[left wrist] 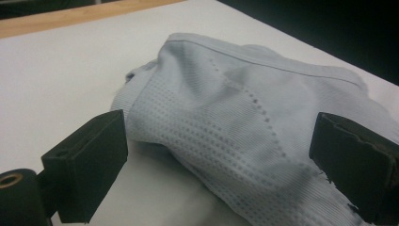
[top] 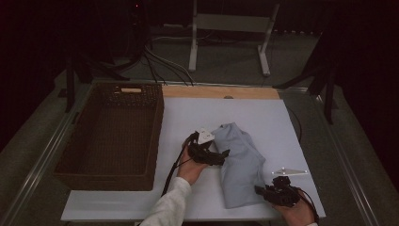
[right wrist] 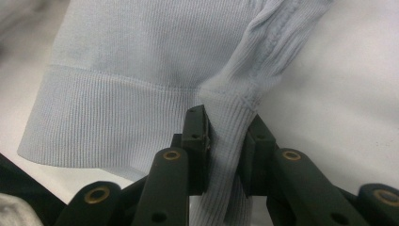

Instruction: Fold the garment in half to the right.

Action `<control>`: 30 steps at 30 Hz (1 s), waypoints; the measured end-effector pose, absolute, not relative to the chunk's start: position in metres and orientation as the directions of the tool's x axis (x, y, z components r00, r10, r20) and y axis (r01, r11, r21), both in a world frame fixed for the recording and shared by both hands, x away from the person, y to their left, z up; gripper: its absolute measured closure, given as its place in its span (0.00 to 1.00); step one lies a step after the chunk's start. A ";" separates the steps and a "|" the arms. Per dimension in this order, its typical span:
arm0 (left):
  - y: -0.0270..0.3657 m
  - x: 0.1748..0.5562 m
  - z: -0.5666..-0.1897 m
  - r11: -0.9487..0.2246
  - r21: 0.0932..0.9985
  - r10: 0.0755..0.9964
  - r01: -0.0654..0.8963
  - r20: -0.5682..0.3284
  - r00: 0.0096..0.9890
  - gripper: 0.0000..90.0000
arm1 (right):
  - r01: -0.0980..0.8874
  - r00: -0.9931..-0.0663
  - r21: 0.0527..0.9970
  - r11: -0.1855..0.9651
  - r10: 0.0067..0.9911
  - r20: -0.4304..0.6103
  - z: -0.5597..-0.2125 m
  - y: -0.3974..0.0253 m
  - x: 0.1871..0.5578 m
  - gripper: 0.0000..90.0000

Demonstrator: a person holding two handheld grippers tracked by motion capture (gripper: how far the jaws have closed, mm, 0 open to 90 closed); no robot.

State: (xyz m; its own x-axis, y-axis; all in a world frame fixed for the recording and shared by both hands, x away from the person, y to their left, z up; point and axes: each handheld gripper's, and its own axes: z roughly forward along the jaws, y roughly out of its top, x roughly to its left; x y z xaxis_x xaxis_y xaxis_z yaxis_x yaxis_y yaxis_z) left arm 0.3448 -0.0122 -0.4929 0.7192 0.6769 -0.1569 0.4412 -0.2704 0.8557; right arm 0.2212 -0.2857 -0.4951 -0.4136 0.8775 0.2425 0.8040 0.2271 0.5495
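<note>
The right claw [right wrist: 225, 155] is clamped on a pale blue garment [top: 242, 162]. In the right gripper view its 2 jaws pinch a bunched fold of the ribbed hem between them, with only that thickness of cloth keeping them apart. The rest of the hem runs off to the left of the jaws, flat on the desk [top: 263, 113], and a twisted ridge of fabric rises away from the pinch toward the upper right of that view.

The left claw [left wrist: 219, 155] stands wide apart. In the left gripper view its 2 jaws sit on either side of a raised hump of the same garment [left wrist: 244, 117]. The cloth lies between and just ahead of them; the right-hand jaw looks to be against the fabric, while the left-hand jaw stands clear of it over bare desk. Whether the cloth presses on that right-hand jaw I cannot tell.

From the high view, the garment lies folded into a long strip between the 2 claws, its long axis running from the left claw [top: 221, 155] at the far end down to the right claw [top: 261, 190] at the near end, angled slightly. Out beyond the left claw, on its other side, a dark woven basket [top: 113, 136] sits beside the desk's white top.
</note>
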 end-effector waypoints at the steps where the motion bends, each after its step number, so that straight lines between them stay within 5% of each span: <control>1: -0.013 0.346 -0.493 -0.268 0.854 0.680 0.446 -0.160 0.716 0.06 | 0.804 -0.414 0.549 0.228 0.877 0.242 -0.495 -0.286 0.221 0.84; 30: -0.033 0.372 -0.520 -0.331 0.746 0.729 0.578 -0.187 0.659 0.03 | 0.797 -0.426 0.553 0.241 0.874 0.235 -0.495 -0.285 0.220 0.84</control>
